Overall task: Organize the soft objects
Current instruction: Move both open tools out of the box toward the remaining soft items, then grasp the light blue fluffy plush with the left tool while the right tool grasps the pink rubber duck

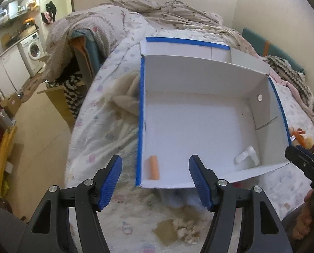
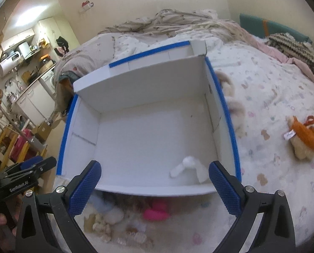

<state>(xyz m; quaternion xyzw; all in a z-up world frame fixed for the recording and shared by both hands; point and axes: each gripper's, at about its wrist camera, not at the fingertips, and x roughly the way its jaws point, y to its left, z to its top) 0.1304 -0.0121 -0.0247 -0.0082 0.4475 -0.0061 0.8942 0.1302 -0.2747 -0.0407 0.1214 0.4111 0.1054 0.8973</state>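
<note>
Plush toy (image 2: pixel 304 137) fuzzy, beside smooth white cardboard box (image 2: pixel 148 135); both jaws spread, empty.

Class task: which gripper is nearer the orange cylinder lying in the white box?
Left. The left gripper hovers open just before the orange cylinder; the right gripper sits toward the white box's opposite corner.

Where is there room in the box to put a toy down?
The box floor is mostly bare: the whole middle and back, between the orange tube in one near corner and the white plastic piece in the other. It is crowded outside the near wall, where small soft toys are piled on the bed.
</note>
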